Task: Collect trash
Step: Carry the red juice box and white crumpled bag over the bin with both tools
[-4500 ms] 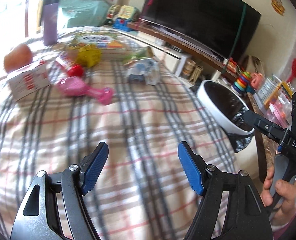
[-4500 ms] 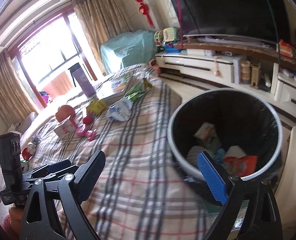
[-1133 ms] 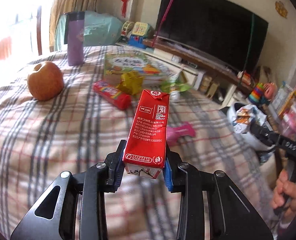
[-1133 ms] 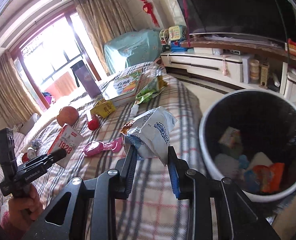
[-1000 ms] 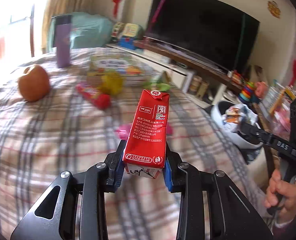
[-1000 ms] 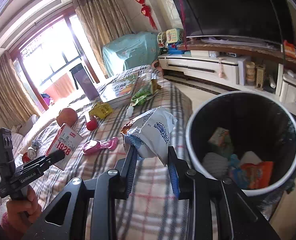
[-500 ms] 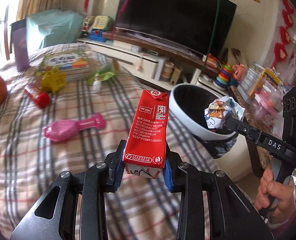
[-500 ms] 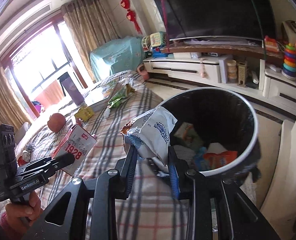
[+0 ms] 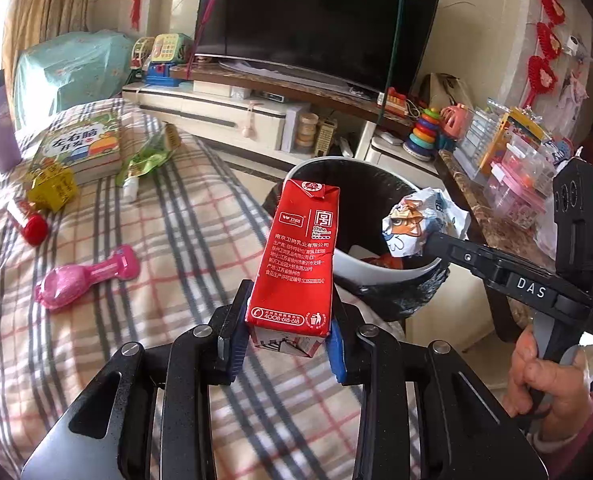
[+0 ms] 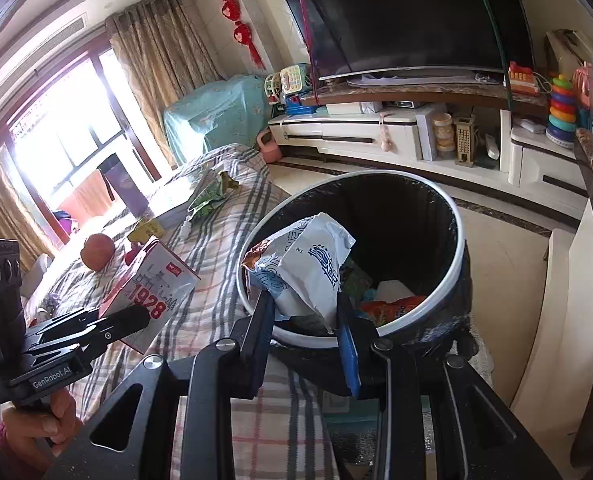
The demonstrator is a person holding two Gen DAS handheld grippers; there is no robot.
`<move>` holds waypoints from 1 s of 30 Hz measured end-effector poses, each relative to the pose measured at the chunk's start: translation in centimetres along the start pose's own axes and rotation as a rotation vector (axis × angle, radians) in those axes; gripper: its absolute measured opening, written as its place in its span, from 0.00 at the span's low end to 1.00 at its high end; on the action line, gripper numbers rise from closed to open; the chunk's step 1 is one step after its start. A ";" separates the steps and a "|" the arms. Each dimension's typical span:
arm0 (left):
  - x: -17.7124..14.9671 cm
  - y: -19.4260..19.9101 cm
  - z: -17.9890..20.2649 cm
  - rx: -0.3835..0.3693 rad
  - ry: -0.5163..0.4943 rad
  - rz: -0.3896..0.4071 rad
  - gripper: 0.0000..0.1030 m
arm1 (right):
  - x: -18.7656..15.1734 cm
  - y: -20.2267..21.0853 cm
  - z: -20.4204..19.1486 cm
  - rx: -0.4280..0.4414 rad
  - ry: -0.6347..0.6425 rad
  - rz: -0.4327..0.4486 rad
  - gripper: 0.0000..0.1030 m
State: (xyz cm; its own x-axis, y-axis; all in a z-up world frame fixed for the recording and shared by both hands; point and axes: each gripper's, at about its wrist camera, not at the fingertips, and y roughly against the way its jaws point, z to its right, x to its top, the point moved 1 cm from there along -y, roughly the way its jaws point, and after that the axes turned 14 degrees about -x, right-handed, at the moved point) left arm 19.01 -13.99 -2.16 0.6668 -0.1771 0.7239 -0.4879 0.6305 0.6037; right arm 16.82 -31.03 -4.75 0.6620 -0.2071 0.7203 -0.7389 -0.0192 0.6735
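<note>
Left wrist view alone shows the pink brush (image 9: 84,276); left tongs (image 9: 282,344) clamp the red carton (image 9: 302,252), right tongs (image 10: 306,320) pinch a crumpled wrapper (image 10: 310,268) over the bin (image 10: 452,300).

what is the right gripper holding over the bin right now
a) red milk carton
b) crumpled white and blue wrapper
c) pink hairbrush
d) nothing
b: the right gripper has its fingers clamped on a crumpled white and blue wrapper above the open trash bin; the red milk carton is in the left gripper.
</note>
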 end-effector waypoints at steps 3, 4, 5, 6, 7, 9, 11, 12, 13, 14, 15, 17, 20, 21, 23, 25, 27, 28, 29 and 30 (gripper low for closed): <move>0.4 -0.5 0.6 -0.005 -0.013 -0.007 0.30 | 0.3 0.1 0.5 -0.008 0.002 0.003 0.30; 0.6 -0.7 0.8 -0.006 -0.020 -0.010 0.30 | 0.2 0.1 0.5 -0.010 0.002 0.004 0.30; 0.8 -0.9 1.0 -0.007 -0.025 -0.012 0.30 | 0.3 0.2 0.7 -0.013 0.001 0.007 0.30; 1.0 -1.0 1.1 -0.007 -0.029 -0.012 0.30 | 0.4 0.2 0.9 -0.015 -0.001 0.007 0.30; 1.1 -1.1 1.3 -0.006 -0.034 -0.012 0.30 | 0.6 0.1 1.1 -0.015 -0.002 0.006 0.30; 1.5 -1.3 1.6 -0.006 -0.042 -0.012 0.30 | 0.7 0.1 1.4 -0.017 -0.004 0.005 0.30; 1.9 -1.6 2.0 -0.006 -0.050 -0.014 0.30 | 0.8 0.0 1.7 -0.021 -0.003 0.003 0.30; 2.1 -1.7 2.2 -0.005 -0.054 -0.015 0.30 | 0.9 -0.1 1.8 -0.021 -0.003 0.002 0.30; 2.2 -1.8 2.3 -0.004 -0.058 -0.016 0.30 | 0.9 -0.2 2.0 -0.020 -0.004 -0.001 0.30; 2.4 -1.9 2.5 -0.003 -0.063 -0.018 0.30 | 1.0 -0.3 2.1 -0.021 -0.005 -0.003 0.30; 2.5 -2.1 2.6 -0.002 -0.066 -0.021 0.30 | 1.0 -0.4 2.2 -0.022 -0.005 -0.004 0.30; 2.8 -2.5 2.9 0.001 -0.072 -0.026 0.30 | 1.2 -0.7 2.4 -0.023 -0.005 -0.008 0.30; 3.2 -3.0 3.2 0.003 -0.080 -0.035 0.30 | 1.4 -1.0 2.7 -0.029 0.003 -0.013 0.30; 3.3 -3.1 3.3 0.003 -0.083 -0.037 0.30 | 1.5 -1.2 2.8 -0.030 0.005 -0.015 0.30; 3.4 -3.5 3.5 0.007 -0.089 -0.046 0.30 | 1.7 -1.4 2.8 -0.035 0.014 -0.017 0.30; 3.5 -3.8 3.5 0.008 -0.092 -0.052 0.30 | 1.8 -1.4 2.8 -0.037 0.020 -0.016 0.30; 3.6 -4.1 3.6 0.010 -0.095 -0.058 0.30 | 2.1 -1.6 2.8 -0.039 0.024 -0.017 0.30; 3.7 -4.3 3.6 0.010 -0.096 -0.061 0.30 | 2.1 -1.6 2.8 -0.039 0.024 -0.017 0.30; 3.8 -4.4 3.6 0.011 -0.098 -0.063 0.30 | 2.2 -1.7 2.8 -0.038 0.024 -0.017 0.30; 3.9 -4.6 3.6 0.013 -0.102 -0.065 0.30 | 2.2 -1.7 2.8 -0.039 0.025 -0.016 0.30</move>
State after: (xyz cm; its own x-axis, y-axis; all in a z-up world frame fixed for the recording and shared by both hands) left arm 21.78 -20.27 -0.92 0.6372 -0.2937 0.7125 -0.4528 0.6054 0.6545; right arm 19.19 -34.22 -4.73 0.6772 -0.1825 0.7128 -0.7228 0.0161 0.6908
